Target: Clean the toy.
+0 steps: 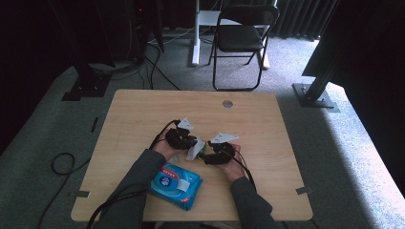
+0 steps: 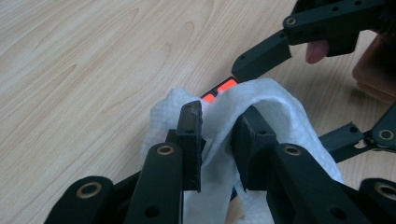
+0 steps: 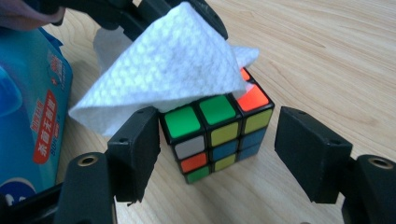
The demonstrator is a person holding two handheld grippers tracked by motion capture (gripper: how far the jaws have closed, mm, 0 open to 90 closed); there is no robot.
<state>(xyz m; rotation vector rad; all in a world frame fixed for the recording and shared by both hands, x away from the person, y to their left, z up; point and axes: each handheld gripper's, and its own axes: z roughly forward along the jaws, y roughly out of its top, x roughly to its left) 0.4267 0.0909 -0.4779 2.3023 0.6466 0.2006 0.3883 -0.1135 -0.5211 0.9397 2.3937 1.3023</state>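
Grey sleeves (image 1: 143, 174); black tools (image 1: 180, 138), brass rivets, grey triangular plates, black cables.

High view: overhead, facing forward onto the table (image 1: 143, 109); both gripper views: close, low, apparently facing each other, sharing the wipe (image 3: 173, 60)-draped cube (image 3: 217, 135).

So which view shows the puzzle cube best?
The right gripper view: the cube sits between open jaws, two coloured faces clear. The left gripper view shows an orange sliver under the wipe; the high view barely shows it.
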